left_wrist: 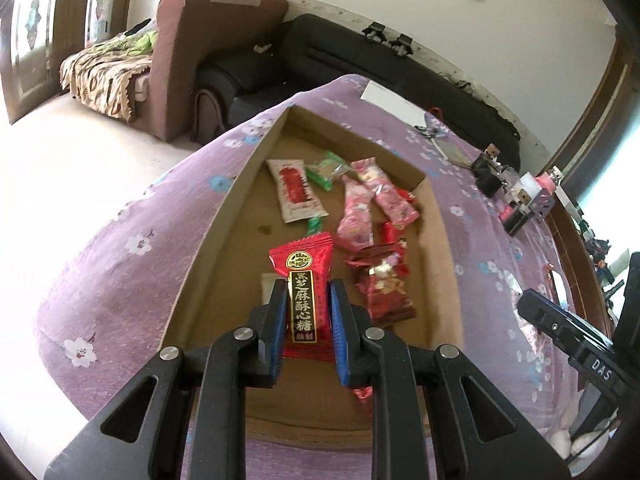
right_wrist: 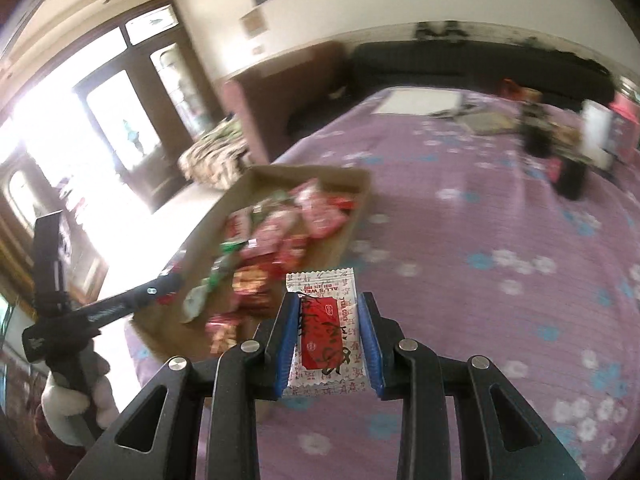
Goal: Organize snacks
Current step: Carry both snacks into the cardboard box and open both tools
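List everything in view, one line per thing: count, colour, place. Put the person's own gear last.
Cardboard tray: one, brown, on the table.
Tablecloth: one, purple with flowers, covering the table.
Loose snack packets: several, red, pink, green and white, inside the tray.
Red candy packet: one, red with a black label, clamped in the left gripper above the tray.
White packet: one, white with a red label, clamped in the right gripper above the tablecloth.
Sofa: one, black, by the wall.
Armchair: one, brown, beside the sofa.
Left gripper: black with blue pads, shut.
Right gripper: black with blue pads, shut.
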Demonstrator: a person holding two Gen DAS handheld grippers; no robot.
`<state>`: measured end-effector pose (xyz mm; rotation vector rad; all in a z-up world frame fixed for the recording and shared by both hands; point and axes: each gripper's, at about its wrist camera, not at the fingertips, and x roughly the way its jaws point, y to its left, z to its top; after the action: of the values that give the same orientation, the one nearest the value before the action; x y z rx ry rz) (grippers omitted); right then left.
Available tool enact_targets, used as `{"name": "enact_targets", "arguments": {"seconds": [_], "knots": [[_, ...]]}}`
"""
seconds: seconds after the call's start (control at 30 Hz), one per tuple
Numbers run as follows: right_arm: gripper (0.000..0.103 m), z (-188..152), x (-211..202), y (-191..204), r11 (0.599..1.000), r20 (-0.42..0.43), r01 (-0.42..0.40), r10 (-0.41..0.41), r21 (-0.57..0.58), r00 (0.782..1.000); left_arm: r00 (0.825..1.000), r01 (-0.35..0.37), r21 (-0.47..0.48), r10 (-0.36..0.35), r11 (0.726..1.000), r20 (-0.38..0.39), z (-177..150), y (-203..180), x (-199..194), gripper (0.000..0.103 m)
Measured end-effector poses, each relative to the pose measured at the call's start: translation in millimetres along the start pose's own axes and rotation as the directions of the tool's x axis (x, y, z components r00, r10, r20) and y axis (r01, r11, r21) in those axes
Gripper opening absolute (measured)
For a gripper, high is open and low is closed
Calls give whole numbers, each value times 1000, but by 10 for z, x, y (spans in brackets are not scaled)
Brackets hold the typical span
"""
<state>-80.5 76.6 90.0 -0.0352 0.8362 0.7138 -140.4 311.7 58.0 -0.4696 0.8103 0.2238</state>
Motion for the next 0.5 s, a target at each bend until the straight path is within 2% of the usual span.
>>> {"name": "enact_targets", "arguments": {"seconds": [0.2,0.37,0.5], "knots": [[30,-3,379,406,998,-58,-18,14,-67,998,999,-32,-5,32,999,-15,21,102,94,18],[31,-83,633,553,993,-85,22,-32,-114,996,996,-82,-12,82,997,-17,23,151,127,18],[33,-132,750,603,989,-91,49,-62,-138,994,998,-63,-9,63,998,-8,32,151,79,24]]}}
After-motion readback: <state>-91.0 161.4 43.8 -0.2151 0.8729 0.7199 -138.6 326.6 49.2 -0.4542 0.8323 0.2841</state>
